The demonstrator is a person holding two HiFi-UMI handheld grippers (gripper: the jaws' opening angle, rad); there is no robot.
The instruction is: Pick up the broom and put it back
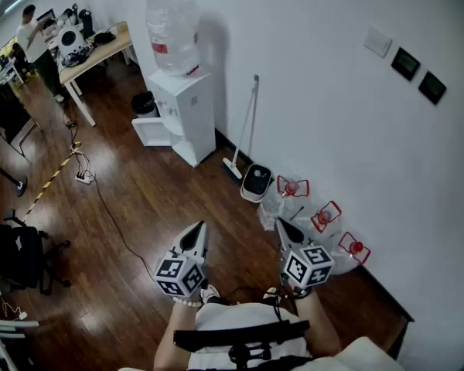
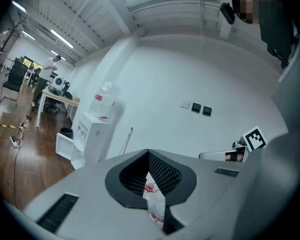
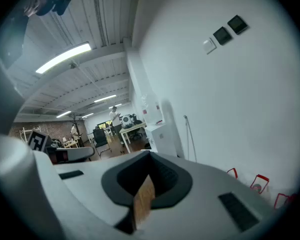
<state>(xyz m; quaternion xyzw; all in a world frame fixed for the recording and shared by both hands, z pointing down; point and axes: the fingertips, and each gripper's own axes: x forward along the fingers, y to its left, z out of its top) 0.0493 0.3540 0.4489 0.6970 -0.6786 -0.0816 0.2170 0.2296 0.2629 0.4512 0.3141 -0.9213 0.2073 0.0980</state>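
Observation:
The broom (image 1: 246, 126) leans upright against the white wall, its head (image 1: 232, 168) on the wood floor beside a white dustpan (image 1: 255, 182). It shows as a thin pole in the left gripper view (image 2: 126, 140) and in the right gripper view (image 3: 190, 136). My left gripper (image 1: 199, 229) and right gripper (image 1: 281, 226) are held side by side low in the head view, well short of the broom and pointing toward the wall. Both have their jaws together with nothing held. In its own view the left gripper (image 2: 148, 153) tapers to a closed point, as does the right gripper (image 3: 150, 156).
A white water dispenser (image 1: 182, 110) with a bottle on top stands left of the broom. Empty water bottles with red handles (image 1: 325, 219) lie along the wall to the right. A cable and power strip (image 1: 83, 178) cross the floor at left. A desk (image 1: 93, 52) and a person stand far back.

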